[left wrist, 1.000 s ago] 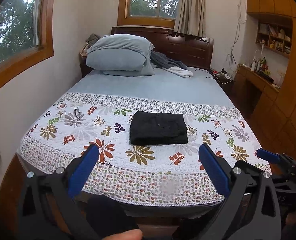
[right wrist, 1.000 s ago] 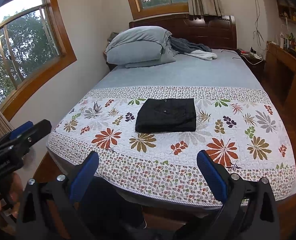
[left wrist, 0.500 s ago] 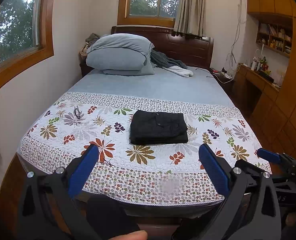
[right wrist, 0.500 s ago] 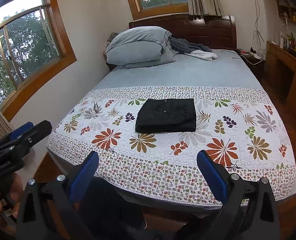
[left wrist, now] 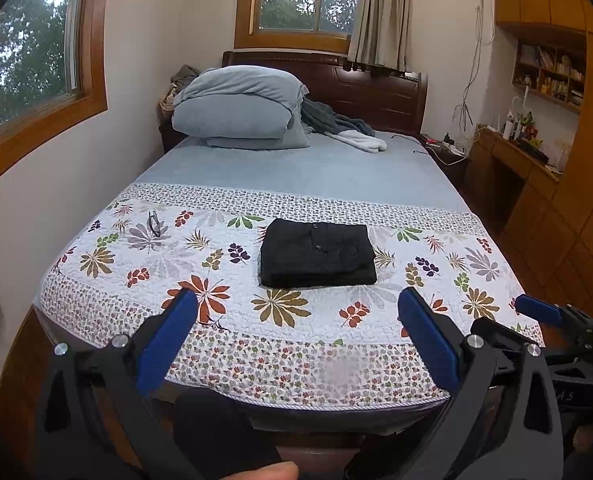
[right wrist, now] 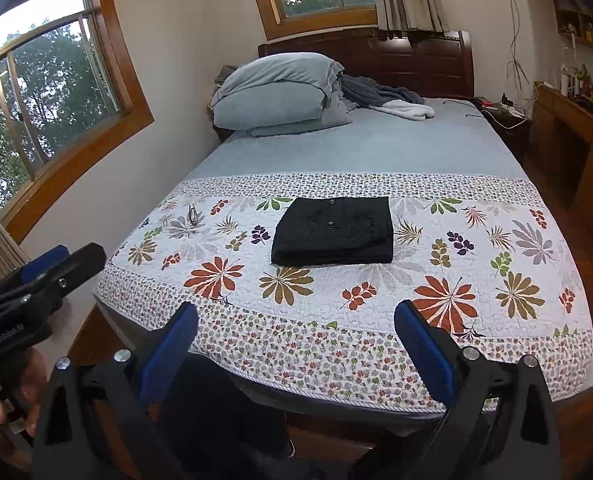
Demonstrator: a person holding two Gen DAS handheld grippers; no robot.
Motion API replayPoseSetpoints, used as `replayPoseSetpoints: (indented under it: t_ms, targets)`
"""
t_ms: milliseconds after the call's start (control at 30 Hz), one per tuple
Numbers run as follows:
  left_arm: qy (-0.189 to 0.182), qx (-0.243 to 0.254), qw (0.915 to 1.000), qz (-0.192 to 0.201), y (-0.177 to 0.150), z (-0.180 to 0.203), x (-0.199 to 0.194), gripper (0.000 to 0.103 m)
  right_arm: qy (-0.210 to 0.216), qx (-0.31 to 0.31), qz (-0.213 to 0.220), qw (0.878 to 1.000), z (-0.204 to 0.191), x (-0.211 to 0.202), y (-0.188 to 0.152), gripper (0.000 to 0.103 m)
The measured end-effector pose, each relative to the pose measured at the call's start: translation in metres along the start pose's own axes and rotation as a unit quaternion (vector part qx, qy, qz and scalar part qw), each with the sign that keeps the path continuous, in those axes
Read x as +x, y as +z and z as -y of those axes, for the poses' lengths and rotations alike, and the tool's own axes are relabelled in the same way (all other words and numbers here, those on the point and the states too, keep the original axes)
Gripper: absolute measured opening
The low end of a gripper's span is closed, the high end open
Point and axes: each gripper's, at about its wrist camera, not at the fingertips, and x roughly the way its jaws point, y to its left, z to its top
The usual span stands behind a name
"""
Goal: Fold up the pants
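Note:
Black pants [left wrist: 317,253] lie folded into a compact rectangle on the floral quilt [left wrist: 224,308] of the bed; they also show in the right wrist view [right wrist: 334,230]. My left gripper [left wrist: 296,316] is open and empty, held back off the foot of the bed, well short of the pants. My right gripper [right wrist: 296,320] is open and empty, also held back at the foot of the bed. The right gripper shows at the right edge of the left wrist view [left wrist: 552,316], and the left gripper shows at the left edge of the right wrist view [right wrist: 40,280].
Eyeglasses [left wrist: 153,224] lie on the quilt at the left. Stacked blue pillows [left wrist: 240,114] and crumpled clothes [left wrist: 344,132] sit at the headboard. A wall with windows runs along the left; a wooden desk and shelves [left wrist: 536,152] stand at the right.

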Motion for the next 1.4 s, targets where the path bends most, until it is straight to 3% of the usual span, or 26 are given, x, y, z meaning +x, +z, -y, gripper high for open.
replayPoseSetpoints:
  t_ms: [767,900,967,1400]
  targets:
    - [0.002,0.002,1.0000,-0.003,0.0013,0.0003,0.0014,0.100,-0.002,0.002,-0.004,1.000,-0.0034,0.0010,-0.0034,0.099]
    - [0.011,0.020,0.9994,0.025,-0.0026,0.0049,-0.0033,0.098,-0.003,0.004,-0.005,1.000,-0.0029,0.0015,-0.0043,0.099]
    - [-0.010,0.015,0.9997,0.016,-0.0026,0.0046,-0.0011,0.098,-0.003,0.005,-0.006,1.000,-0.0028,0.0019,-0.0044,0.099]
    - [-0.006,-0.005,1.0000,0.002,0.0010,-0.0030,-0.0002,0.100,-0.004,0.003,-0.003,1.000,-0.0048,0.0005,-0.0022,0.099]
